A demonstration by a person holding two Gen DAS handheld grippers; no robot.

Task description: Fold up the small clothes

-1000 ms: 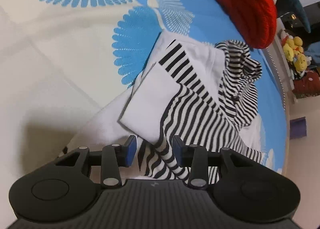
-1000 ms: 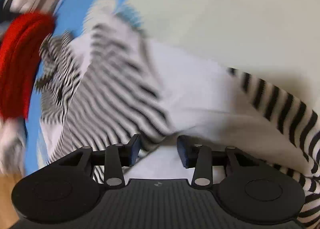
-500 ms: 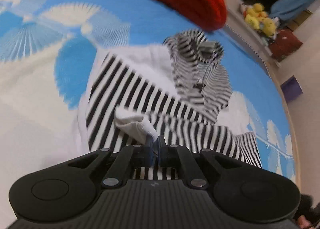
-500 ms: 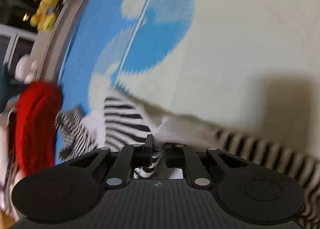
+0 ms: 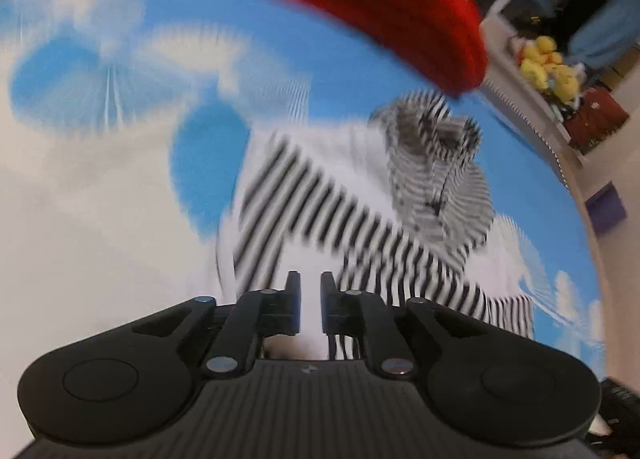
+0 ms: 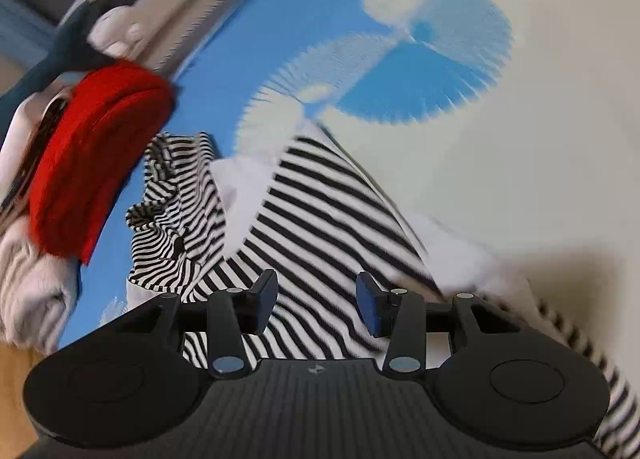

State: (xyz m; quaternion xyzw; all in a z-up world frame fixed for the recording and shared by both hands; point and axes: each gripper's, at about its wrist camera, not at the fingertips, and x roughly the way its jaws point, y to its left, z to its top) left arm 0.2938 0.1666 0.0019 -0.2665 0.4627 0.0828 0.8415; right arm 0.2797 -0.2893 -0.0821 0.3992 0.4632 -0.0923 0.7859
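black-and-white striped hoodie (image 6: 316, 219) lay partly folded on the blue-and-cream patterned cloth (image 6: 520, 139), directly under both grippers. right gripper (image 6: 316, 299) hovered over the striped panel, fingers spread wide, gripping nothing. left gripper (image 5: 306, 307) sat above a white part of the garment, fingers narrowly parted, nothing between them. hood bunched at the far end, near a red knit piece (image 5: 384, 7); left view blurred

Left view motion-blurred; striped hoodie (image 5: 360, 219) hem hidden behind gripper body, stripes smeared.
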